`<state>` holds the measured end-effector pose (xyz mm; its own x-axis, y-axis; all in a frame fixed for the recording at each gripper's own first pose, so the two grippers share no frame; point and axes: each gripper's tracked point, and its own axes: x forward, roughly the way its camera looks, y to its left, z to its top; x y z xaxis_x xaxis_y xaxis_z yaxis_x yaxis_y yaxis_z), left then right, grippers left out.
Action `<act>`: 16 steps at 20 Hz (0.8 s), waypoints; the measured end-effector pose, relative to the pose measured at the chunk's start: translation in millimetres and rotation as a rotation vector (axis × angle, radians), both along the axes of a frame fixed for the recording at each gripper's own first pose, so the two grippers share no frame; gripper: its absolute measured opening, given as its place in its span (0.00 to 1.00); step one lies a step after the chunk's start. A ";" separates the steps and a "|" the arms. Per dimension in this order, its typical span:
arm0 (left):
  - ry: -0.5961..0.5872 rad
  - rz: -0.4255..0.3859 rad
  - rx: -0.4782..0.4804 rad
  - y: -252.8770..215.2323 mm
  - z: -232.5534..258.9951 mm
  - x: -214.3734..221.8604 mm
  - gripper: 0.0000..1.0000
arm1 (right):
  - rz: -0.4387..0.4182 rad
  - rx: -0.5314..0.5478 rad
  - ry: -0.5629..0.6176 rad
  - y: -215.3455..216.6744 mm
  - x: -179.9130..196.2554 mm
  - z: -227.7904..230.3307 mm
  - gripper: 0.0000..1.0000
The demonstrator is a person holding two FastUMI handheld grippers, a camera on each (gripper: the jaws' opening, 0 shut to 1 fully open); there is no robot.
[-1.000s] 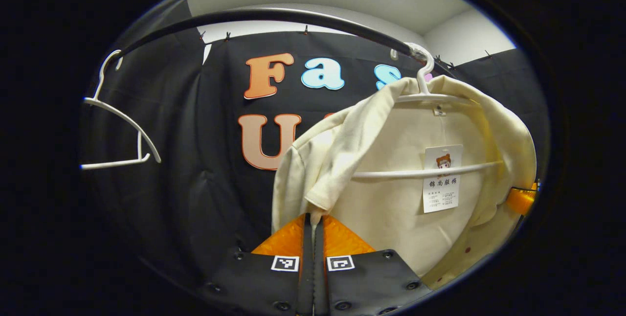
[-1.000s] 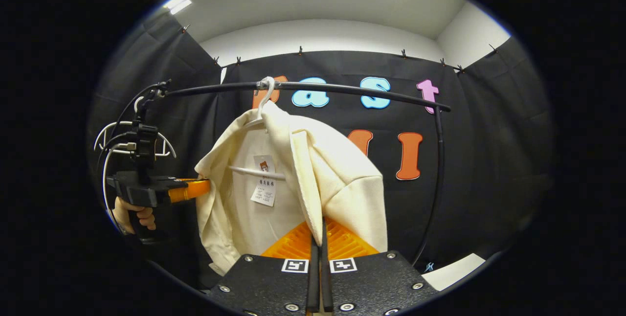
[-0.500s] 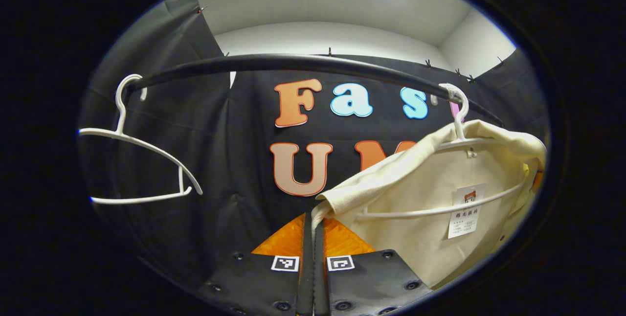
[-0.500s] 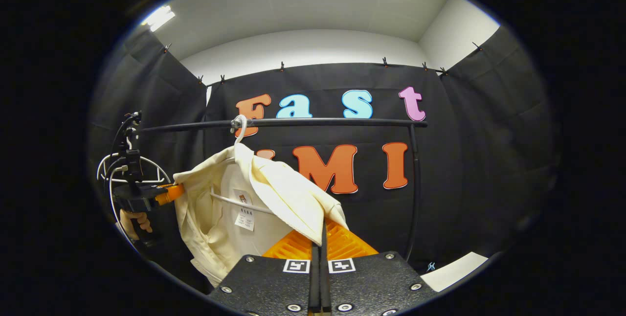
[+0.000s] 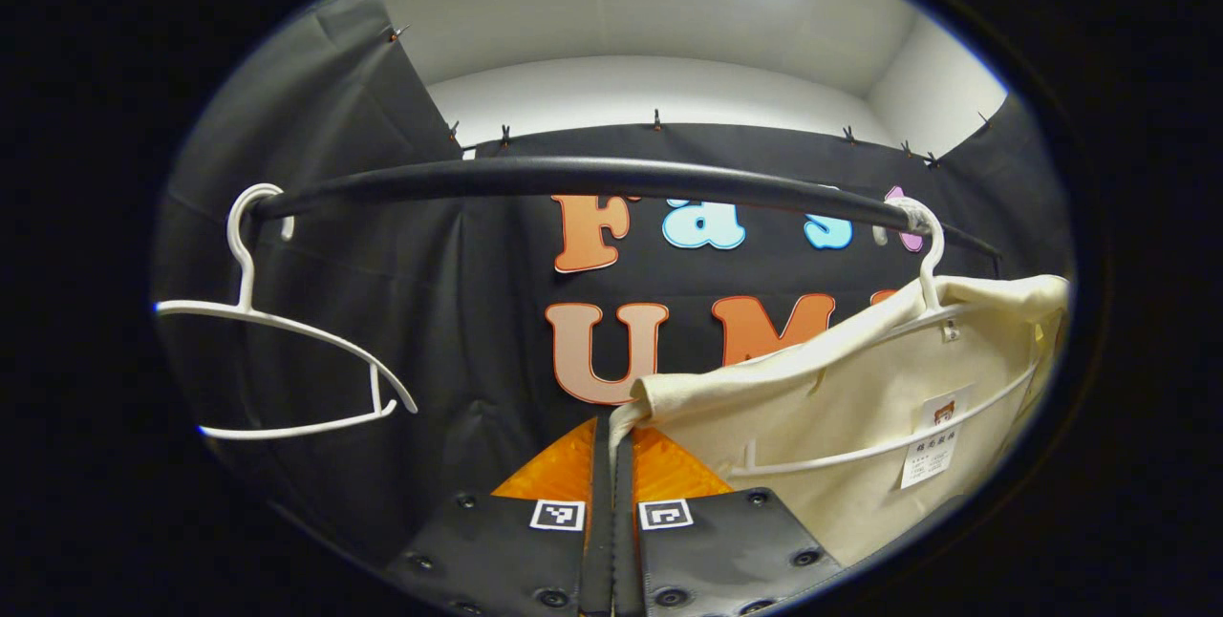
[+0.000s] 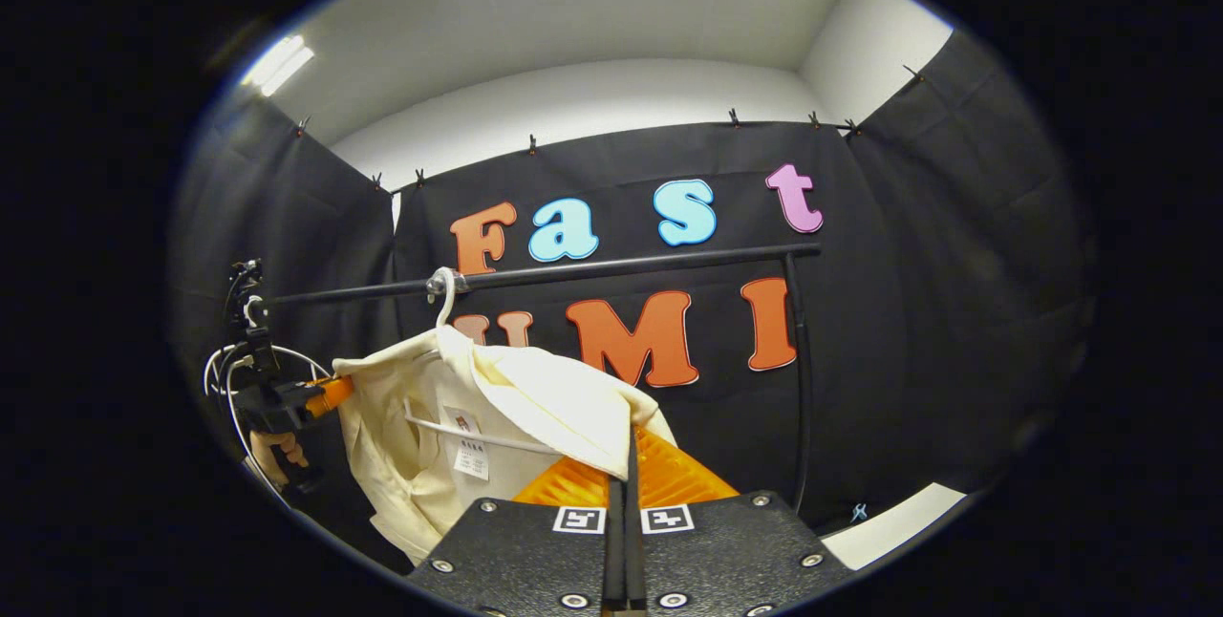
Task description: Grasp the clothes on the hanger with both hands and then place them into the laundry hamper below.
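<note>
A cream shirt (image 5: 841,407) hangs on a white hanger (image 5: 925,259) from the black rail (image 5: 592,176). My left gripper (image 5: 611,426) is shut on the shirt's front edge, pulling the cloth up and out to the left. In the right gripper view the same shirt (image 6: 535,402) spreads wide below its hanger (image 6: 442,297), and my right gripper (image 6: 631,436) is shut on its other front edge. The left gripper (image 6: 320,395) shows far left there, in a hand (image 6: 277,453), clamped on the cloth. A paper tag (image 5: 932,440) dangles inside the shirt.
A bare white hanger (image 5: 287,350) hangs at the rail's left end. The rail's upright post (image 6: 801,378) stands to the right in the right gripper view, with a pale strip of floor (image 6: 898,521) beside it.
Both grippers have pulled back and apart with the shirt edges in them. The shirt has opened wider and sits lower in both views; the rail now looks farther off.
</note>
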<state>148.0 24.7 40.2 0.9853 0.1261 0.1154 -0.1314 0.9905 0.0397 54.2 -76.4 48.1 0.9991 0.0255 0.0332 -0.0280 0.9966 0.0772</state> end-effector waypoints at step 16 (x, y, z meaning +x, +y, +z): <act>-0.035 0.013 0.046 9.8 15.0 9.8 0.07 | 0.078 0.059 0.040 -28.0 55.1 -17.8 0.07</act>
<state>157.8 34.6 55.1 0.9789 0.1329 0.1553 -0.1466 0.9859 0.0806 109.4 -104.4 30.2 0.9948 0.1022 -0.0030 -0.1008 0.9852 0.1383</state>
